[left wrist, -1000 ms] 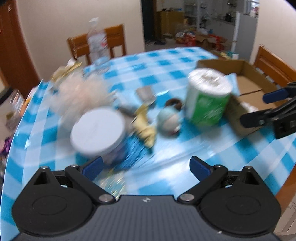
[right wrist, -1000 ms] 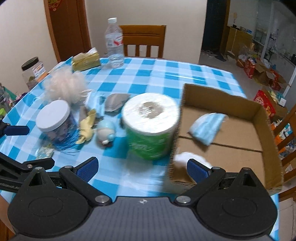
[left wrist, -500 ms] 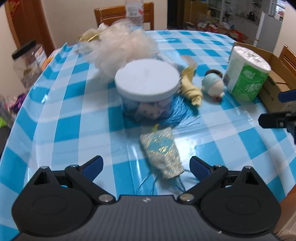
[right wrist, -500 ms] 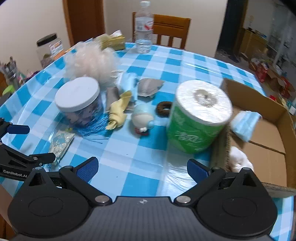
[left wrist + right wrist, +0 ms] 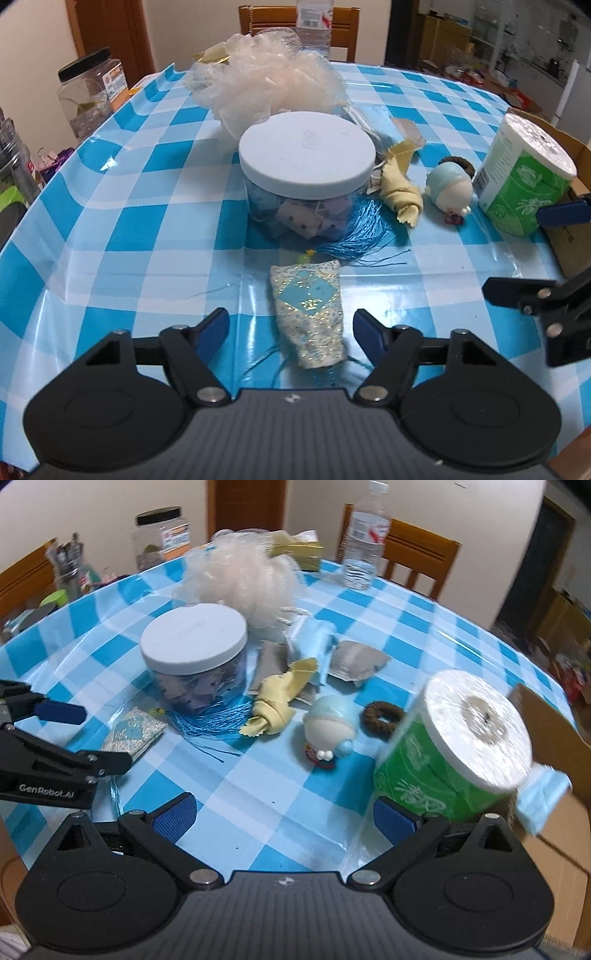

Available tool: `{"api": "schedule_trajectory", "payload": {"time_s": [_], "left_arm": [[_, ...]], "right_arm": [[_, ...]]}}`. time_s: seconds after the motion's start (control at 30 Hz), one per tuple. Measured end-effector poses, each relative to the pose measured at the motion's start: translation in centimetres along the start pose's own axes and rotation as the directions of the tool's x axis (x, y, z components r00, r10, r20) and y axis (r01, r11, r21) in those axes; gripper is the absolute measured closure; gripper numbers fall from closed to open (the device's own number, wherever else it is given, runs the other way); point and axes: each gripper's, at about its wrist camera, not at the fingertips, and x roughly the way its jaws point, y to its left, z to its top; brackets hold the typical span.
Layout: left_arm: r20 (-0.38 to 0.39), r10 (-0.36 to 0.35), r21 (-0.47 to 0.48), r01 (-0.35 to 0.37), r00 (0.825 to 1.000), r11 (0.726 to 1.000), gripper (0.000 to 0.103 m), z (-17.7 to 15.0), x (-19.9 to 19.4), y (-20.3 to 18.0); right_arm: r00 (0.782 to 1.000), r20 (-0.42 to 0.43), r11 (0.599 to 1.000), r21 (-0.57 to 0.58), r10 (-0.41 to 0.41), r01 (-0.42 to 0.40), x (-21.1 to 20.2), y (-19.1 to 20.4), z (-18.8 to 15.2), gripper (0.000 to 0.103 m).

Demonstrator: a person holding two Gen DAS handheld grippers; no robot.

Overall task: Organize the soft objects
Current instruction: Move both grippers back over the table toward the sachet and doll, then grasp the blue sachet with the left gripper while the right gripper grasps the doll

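Observation:
A small glittery sachet point(image 5: 309, 309) with a blue tassel point(image 5: 354, 230) lies on the checked tablecloth, between the fingers of my open left gripper point(image 5: 291, 328); the jaws stand on either side of it without touching. It also shows in the right wrist view point(image 5: 133, 733), with the left gripper point(image 5: 88, 738) around it. My right gripper point(image 5: 282, 814) is open and empty above the table's near edge. A pale bath pouf point(image 5: 267, 83), a yellow cloth point(image 5: 400, 188), a blue face mask point(image 5: 314, 642) and a brown hair tie point(image 5: 382, 716) lie further back.
A white-lidded jar point(image 5: 306, 177) stands just behind the sachet. A small doll figure point(image 5: 448, 192), a green toilet roll point(image 5: 465, 742), a cardboard box point(image 5: 557, 812) with a face mask point(image 5: 541, 801) on its rim, a water bottle point(image 5: 365, 535), a plastic jar point(image 5: 90, 94) and chairs surround.
My left gripper has swung left and come down to the sachet, which now sits between its fingers. My right gripper has turned left, away from the box.

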Motion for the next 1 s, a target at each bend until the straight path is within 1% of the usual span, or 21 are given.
{"api": "schedule_trajectory", "payload": {"time_s": [0.03, 0.1, 0.33, 0.43, 0.5, 0.53, 0.6, 0.73, 0.77, 0.83, 0.93, 1.0], "left_arm": [[-0.004, 0.006, -0.007, -0.006, 1.0, 1.0, 0.037, 0.0, 0.1, -0.2], [-0.01, 0.017, -0.02, -0.017, 1.0, 1.0, 0.04, 0.1, 0.4, -0.5], [-0.025, 0.046, -0.069, -0.047, 0.999, 0.996, 0.041, 0.0, 1.0, -0.9], [-0.032, 0.05, -0.088, -0.053, 0.998, 0.995, 0.041, -0.1, 1.2, -1.0], [-0.037, 0.052, -0.095, -0.055, 0.998, 0.994, 0.041, -0.1, 1.3, -1.0], [-0.037, 0.053, -0.1, -0.056, 0.998, 0.993, 0.041, -0.1, 1.3, -1.0], [-0.038, 0.055, -0.104, -0.059, 0.998, 0.993, 0.041, -0.1, 1.3, -1.0], [-0.038, 0.065, -0.111, -0.069, 0.997, 0.991, 0.045, 0.1, 1.3, -1.0], [-0.038, 0.066, -0.113, -0.07, 0.997, 0.991, 0.046, 0.1, 1.3, -1.0], [-0.039, 0.067, -0.117, -0.071, 0.997, 0.991, 0.049, 0.2, 1.4, -0.9], [-0.038, 0.062, -0.125, -0.067, 0.997, 0.99, 0.05, 0.3, 1.3, -0.9], [-0.038, 0.065, -0.123, -0.069, 0.997, 0.99, 0.05, 0.4, 1.4, -0.9]], "right_arm": [[1.0, 0.0, 1.0, -0.018, 0.01, -0.01, 0.2, 0.0, 0.0, 0.0], [1.0, 0.005, 0.998, -0.054, 0.008, -0.008, 0.6, 0.1, 0.2, 0.0], [0.999, 0.052, 0.979, -0.205, 0.003, 0.008, 1.5, 0.7, 1.2, 0.002], [0.998, 0.065, 0.964, -0.263, -0.013, 0.03, 2.2, 0.9, 2.0, 0.006], [0.997, 0.068, 0.95, -0.308, -0.031, 0.05, 2.9, 1.0, 2.6, 0.013], [0.997, 0.067, 0.944, -0.325, -0.04, 0.06, 3.2, 1.1, 2.8, 0.015], [0.997, 0.059, 0.928, -0.366, -0.054, 0.072, 3.8, 1.1, 3.3, 0.019], [0.996, 0.037, 0.901, -0.426, -0.076, 0.085, 5.0, 1.3, 4.1, 0.026], [0.996, 0.031, 0.894, -0.44, -0.079, 0.085, 5.3, 1.3, 4.3, 0.029], [0.996, 0.021, 0.886, -0.456, -0.084, 0.084, 5.7, 1.3, 4.6, 0.032], [0.995, 0.009, 0.879, -0.468, -0.095, 0.088, 6.4, 1.2, 5.0, 0.037], [0.994, 0.003, 0.878, -0.469, -0.107, 0.095, 6.8, 1.1, 5.2, 0.042]]}}
